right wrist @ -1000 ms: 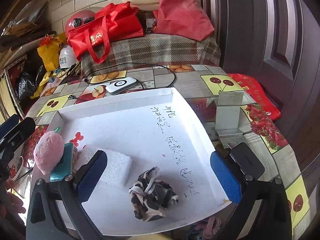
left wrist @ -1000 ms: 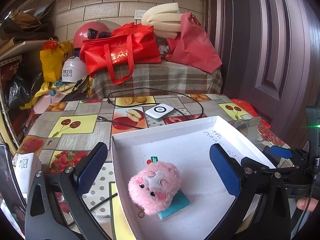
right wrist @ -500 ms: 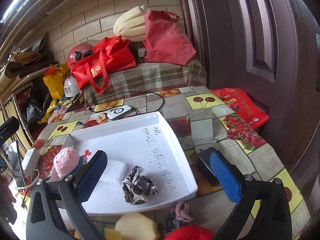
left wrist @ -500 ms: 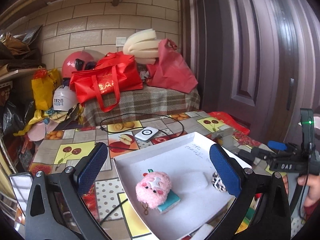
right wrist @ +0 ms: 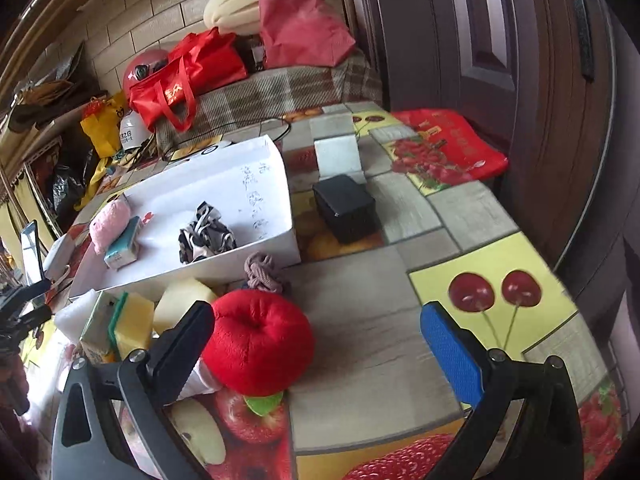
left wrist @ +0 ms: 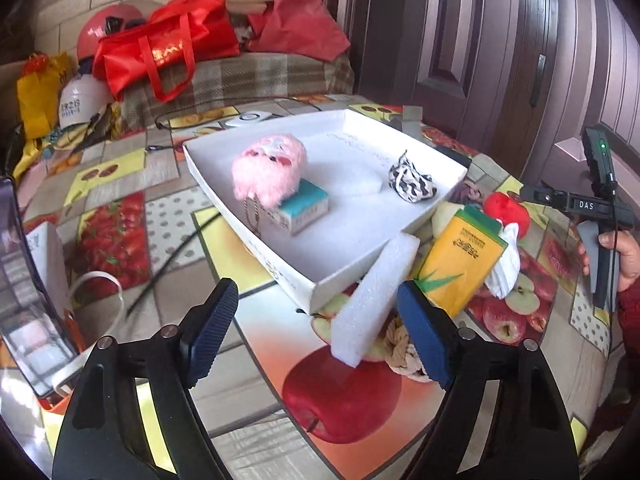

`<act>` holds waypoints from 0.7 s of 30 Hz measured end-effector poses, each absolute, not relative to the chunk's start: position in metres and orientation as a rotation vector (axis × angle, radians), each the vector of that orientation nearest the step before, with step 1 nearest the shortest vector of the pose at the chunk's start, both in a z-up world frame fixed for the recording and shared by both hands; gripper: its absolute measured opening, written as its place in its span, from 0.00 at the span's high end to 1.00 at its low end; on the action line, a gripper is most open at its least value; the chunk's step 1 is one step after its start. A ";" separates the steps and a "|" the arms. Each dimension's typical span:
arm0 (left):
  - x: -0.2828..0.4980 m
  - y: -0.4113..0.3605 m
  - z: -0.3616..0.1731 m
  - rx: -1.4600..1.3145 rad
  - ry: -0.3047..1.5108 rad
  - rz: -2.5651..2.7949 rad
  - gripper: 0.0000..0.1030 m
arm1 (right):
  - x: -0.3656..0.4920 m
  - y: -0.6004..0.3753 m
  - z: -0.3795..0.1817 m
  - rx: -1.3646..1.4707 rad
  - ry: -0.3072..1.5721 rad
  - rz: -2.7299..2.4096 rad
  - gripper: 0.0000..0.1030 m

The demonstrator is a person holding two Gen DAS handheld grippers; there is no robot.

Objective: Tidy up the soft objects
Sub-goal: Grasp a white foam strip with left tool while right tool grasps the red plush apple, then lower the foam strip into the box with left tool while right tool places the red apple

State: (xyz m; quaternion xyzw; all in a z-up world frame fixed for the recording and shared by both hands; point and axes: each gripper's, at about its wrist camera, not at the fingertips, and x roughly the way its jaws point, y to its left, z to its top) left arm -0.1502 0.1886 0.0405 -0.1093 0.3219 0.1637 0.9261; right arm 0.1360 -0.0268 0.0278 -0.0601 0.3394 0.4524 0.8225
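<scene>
The soft stuff was split in two groups. Already inside the white tray (left wrist: 404, 142), centre of the left wrist view, sat the pink plush (left wrist: 269, 170) leaning on a teal-topped little box (left wrist: 306, 210), plus a flat white foam pad (left wrist: 362, 182) and a black-and-white scrunchie (left wrist: 412, 180). Still outside, along the tray's lower right edge, were a white foam strip (left wrist: 374, 294) propped on the tray corner, a yellow carton (left wrist: 460, 260), a red plush apple (right wrist: 256, 346) and a brownish knotted hair tie (right wrist: 264, 272).

My read: we were mid-sort, lining up the next pickups. The left gripper (left wrist: 318, 334) had just been closing from full width, but nothing was pinched yet; the foam strip sat just inside its right finger, pads not pressing. The right gripper (right wrist: 320, 348) was spread wide, the apple right against its left finger (right wrist: 188, 348), not clamped.

Next move, I figured: centre the foam strip between the left pads and squeeze gently since it'll crush, then lift it over the tray wall. Same for the apple on the right.

Readable text: "DAS" on the right gripper's body at the right edge of the left view. Handwriting on the tray floor and print on the carton, a red tote (left wrist: 168, 50) and a white helmet (left wrist: 78, 106) upper left were too small for me to make out
</scene>
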 end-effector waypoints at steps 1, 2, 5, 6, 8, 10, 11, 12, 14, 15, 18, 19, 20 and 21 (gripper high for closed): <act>-0.148 0.186 0.038 -0.221 0.670 0.318 0.21 | 0.134 -0.024 0.026 -0.124 0.725 0.972 0.00; -0.147 0.183 0.036 -0.220 0.678 0.293 0.21 | 0.132 -0.020 0.025 -0.127 0.721 0.978 0.00; -0.142 0.179 0.029 -0.222 0.710 0.263 0.21 | 0.130 -0.007 0.019 -0.126 0.732 0.997 0.00; -0.139 0.177 0.026 -0.217 0.724 0.263 0.25 | 0.130 -0.004 0.017 -0.126 0.741 1.000 0.04; -0.135 0.177 0.021 -0.219 0.749 0.258 0.39 | 0.130 0.000 0.011 -0.136 0.762 0.998 0.17; -0.133 0.177 0.017 -0.234 0.759 0.247 0.65 | 0.131 0.002 0.006 -0.129 0.786 1.012 0.33; -0.132 0.178 0.016 -0.244 0.764 0.238 0.70 | 0.131 0.000 0.007 -0.124 0.783 1.012 0.33; -0.130 0.179 0.016 -0.249 0.762 0.236 0.70 | 0.131 0.000 0.007 -0.119 0.782 1.015 0.33; -0.127 0.178 0.017 -0.259 0.758 0.232 0.70 | 0.131 -0.002 0.007 -0.113 0.783 1.017 0.33; -0.125 0.178 0.016 -0.263 0.757 0.231 0.70 | 0.131 -0.001 0.006 -0.112 0.783 1.018 0.33; -0.121 0.178 0.017 -0.270 0.752 0.219 0.70 | 0.130 -0.002 0.006 -0.105 0.782 1.019 0.35; -0.121 0.177 0.018 -0.265 0.748 0.218 0.70 | 0.131 -0.003 0.007 -0.098 0.779 1.021 0.38; -0.122 0.175 0.020 -0.254 0.740 0.218 0.70 | 0.131 -0.005 0.008 -0.087 0.774 1.022 0.38; -0.124 0.172 0.022 -0.239 0.725 0.212 0.73 | 0.132 -0.008 0.009 -0.071 0.764 1.023 0.40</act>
